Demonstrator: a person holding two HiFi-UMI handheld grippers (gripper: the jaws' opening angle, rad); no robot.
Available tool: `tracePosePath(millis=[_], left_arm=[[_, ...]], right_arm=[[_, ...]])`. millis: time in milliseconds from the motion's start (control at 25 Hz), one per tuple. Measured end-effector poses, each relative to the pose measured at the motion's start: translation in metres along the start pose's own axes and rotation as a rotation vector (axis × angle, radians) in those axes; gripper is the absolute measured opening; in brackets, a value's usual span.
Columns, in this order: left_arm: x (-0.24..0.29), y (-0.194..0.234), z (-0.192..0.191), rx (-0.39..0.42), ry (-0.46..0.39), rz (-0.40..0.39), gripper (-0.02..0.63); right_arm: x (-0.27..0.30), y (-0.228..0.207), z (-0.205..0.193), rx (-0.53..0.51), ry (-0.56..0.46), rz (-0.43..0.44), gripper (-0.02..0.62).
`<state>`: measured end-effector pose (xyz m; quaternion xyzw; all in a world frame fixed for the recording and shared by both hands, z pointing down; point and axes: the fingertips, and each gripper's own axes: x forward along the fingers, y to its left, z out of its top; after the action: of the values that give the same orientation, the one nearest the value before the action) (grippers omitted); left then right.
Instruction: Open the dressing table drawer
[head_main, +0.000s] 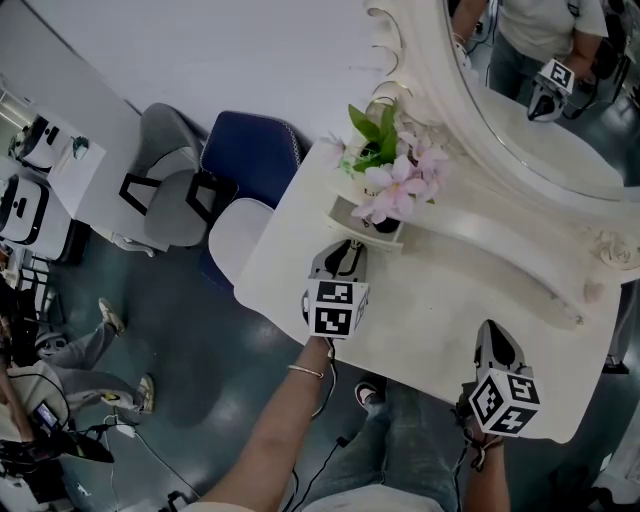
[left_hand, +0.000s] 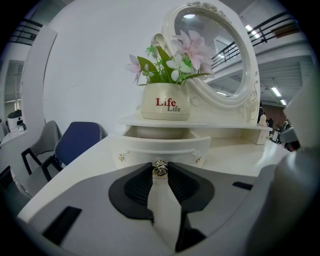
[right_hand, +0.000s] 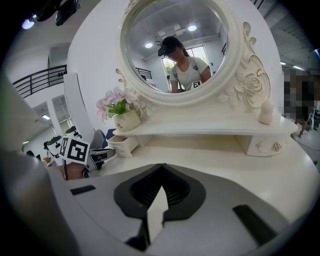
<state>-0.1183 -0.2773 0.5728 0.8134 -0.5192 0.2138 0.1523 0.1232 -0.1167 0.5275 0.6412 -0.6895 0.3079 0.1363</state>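
The head view looked steeply down from above the person onto the tabletop (head_main: 440, 310), taking in the left hand-held gripper (head_main: 348, 250) and the right hand-held gripper (head_main: 490, 335). The left gripper view sat low and very near the drawer (left_hand: 159, 145), with its knob (left_hand: 160, 169) mid-frame, and faced the flower pot (left_hand: 165, 106). The right gripper view sat farther back, low over the tabletop, and faced the mirror (right_hand: 172, 47). All three views shared the flower pot, drawer and mirror.

I log bright, even overhead light; shadows soft; both gripper views fisheye-warped, corners black; foreground slightly blurred.
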Motion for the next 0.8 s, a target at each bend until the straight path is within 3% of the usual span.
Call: tracePosePath(millis=[800], left_arm=[[-0.0024, 0.0009, -0.0017, -0.005, -0.004, 0.012, 0.109]], right_arm=[[0.0019, -0.0019, 0.0021, -0.006, 0.004, 0.008, 0.008]])
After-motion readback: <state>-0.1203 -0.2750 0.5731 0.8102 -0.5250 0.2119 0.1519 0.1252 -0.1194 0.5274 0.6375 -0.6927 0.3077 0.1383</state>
